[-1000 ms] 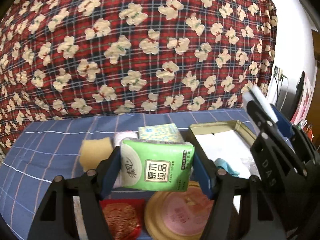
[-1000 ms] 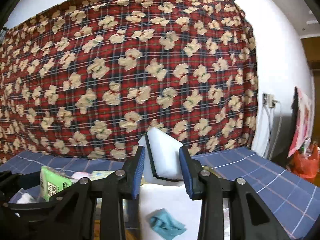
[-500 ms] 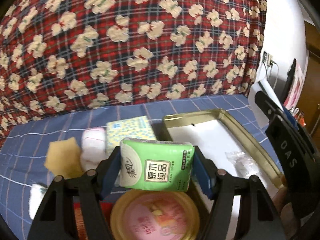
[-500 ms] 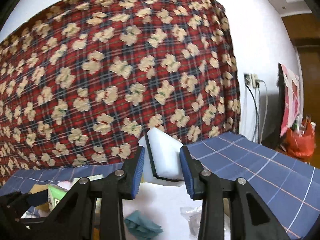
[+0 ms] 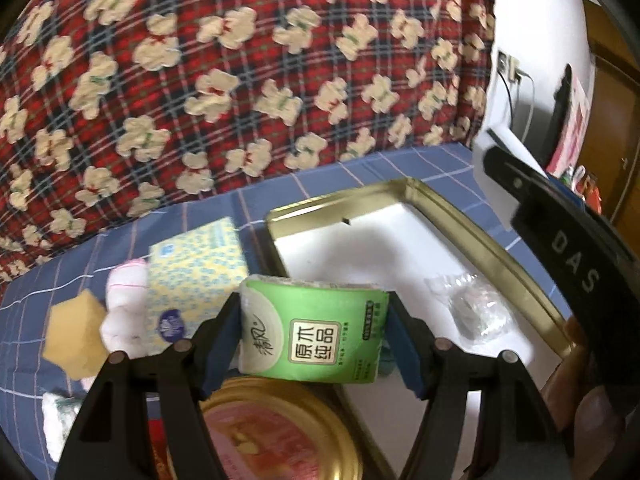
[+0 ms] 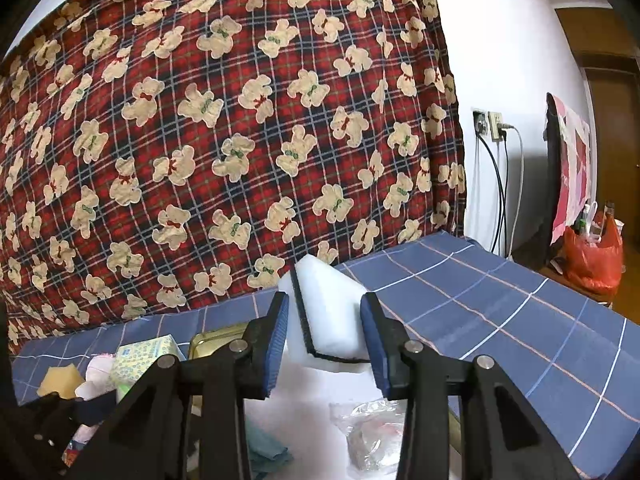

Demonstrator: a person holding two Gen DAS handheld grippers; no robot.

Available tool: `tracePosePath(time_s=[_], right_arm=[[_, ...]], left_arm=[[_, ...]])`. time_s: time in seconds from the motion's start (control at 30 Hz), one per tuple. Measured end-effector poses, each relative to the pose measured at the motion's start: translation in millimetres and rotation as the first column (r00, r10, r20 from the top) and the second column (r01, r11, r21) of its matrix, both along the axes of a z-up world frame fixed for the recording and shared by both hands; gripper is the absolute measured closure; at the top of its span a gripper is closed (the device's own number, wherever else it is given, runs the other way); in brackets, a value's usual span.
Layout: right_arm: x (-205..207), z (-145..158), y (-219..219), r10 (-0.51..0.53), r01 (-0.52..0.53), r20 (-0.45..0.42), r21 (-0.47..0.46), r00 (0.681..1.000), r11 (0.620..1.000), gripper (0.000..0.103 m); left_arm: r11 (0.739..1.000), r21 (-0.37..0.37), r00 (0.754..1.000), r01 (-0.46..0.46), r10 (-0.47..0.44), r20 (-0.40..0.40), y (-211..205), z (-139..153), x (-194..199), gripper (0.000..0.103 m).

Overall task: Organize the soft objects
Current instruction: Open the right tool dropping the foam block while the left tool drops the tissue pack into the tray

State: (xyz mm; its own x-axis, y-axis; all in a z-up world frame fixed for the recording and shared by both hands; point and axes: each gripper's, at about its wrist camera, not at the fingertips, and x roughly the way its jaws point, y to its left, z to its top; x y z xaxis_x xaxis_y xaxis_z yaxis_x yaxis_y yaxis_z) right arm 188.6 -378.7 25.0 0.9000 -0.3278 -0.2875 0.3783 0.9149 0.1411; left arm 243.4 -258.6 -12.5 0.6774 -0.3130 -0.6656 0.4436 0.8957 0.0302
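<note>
My left gripper is shut on a green tissue pack and holds it above the near left corner of a gold-rimmed tray with a white floor. My right gripper is shut on a white sponge with a dark layer, held over the tray's far side. In the left wrist view that gripper's black arm crosses the right edge, with the sponge at its tip. A clear plastic bag and a teal cloth lie in the tray.
Left of the tray, on the blue checked cloth, lie a yellow-blue tissue pack, a white-pink rolled cloth, a yellow sponge and a white towel. A round gold-rimmed lid sits below the left gripper. A red bear-print cloth hangs behind.
Both grippers have swung to the right and rolled a little, each still holding its load. The tray now fills more of the left wrist view and the loose items sit farther left.
</note>
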Motion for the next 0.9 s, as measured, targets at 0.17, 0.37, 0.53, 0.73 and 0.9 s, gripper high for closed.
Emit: tracePosePath(time_s=[0.17, 0.37, 0.53, 0.73, 0.9], right_arm=[[4, -1, 1, 0.007, -0.007, -0.018, 0.000, 1.000, 1.000, 0.059], [1, 1, 4, 0.025, -0.025, 0.005, -0.008, 1.000, 1.000, 0.016], [-1, 2, 5, 0.033, -0.033, 0.019, -0.009, 0.999, 0.999, 0.016], [-10, 7, 8, 0.028, -0.026, 0.085, -0.025, 0.996, 0.999, 0.016], [-25, 13, 6, 0.018, -0.016, 0.169, -0.016, 0.985, 1.000, 0.016]], left_arm=[[0.999, 0.013, 0.999, 0.032, -0.032, -0.013, -12, -1, 3, 0.034], [0.997, 0.038, 0.998, 0.064, -0.064, -0.008, -23, -4, -1, 0.032], [0.997, 0.018, 0.998, 0.069, -0.069, -0.010, -24, -5, -2, 0.027], [0.999, 0.016, 0.998, 0.039, -0.039, 0.039, -18, 5, -7, 0.007], [0.999, -0.013, 0.997, 0.035, -0.034, 0.062, -10, 10, -9, 0.005]])
